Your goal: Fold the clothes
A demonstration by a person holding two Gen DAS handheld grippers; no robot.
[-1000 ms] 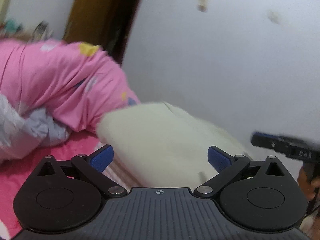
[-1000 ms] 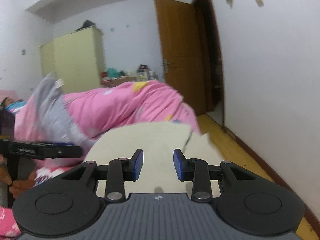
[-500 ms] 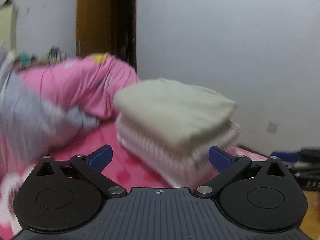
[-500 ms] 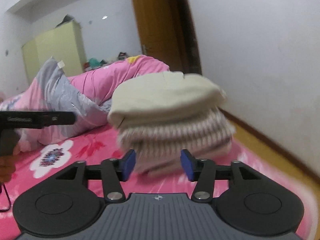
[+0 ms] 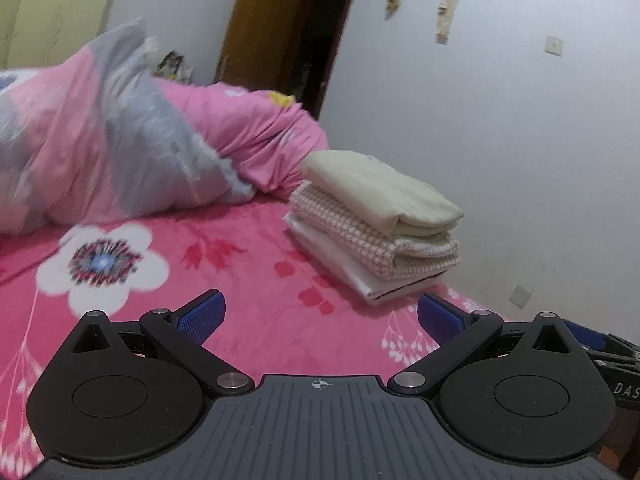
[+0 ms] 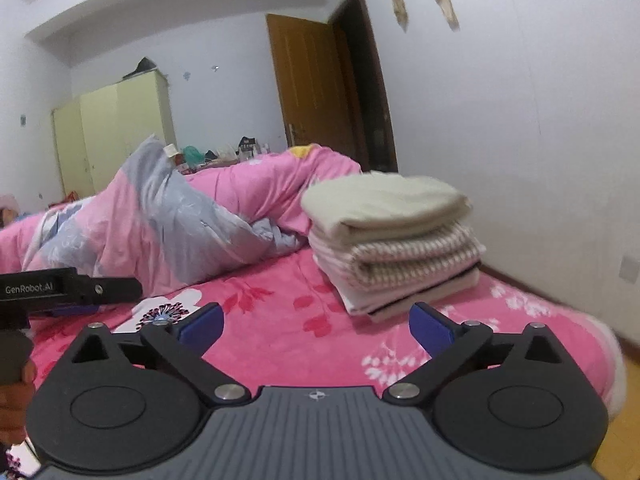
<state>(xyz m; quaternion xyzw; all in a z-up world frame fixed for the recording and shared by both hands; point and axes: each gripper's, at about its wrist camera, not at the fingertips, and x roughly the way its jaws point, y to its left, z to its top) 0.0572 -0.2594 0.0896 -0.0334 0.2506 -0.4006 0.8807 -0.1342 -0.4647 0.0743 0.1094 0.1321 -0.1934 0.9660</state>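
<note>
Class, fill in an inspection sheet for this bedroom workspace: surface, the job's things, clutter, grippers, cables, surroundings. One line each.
Surface: pink floral bedspread.
Job's things: stack of folded clothes near the bed's corner; cream piece on top, pink-checked one under it, white one lowest.
Clutter: rumpled pink and grey quilt behind the stack.
Grippers: left gripper open, nothing between the pads; right gripper has just been opening, now wide and empty.
Cables: nothing seen.
Surroundings: white wall, brown door, yellow-green wardrobe.
</note>
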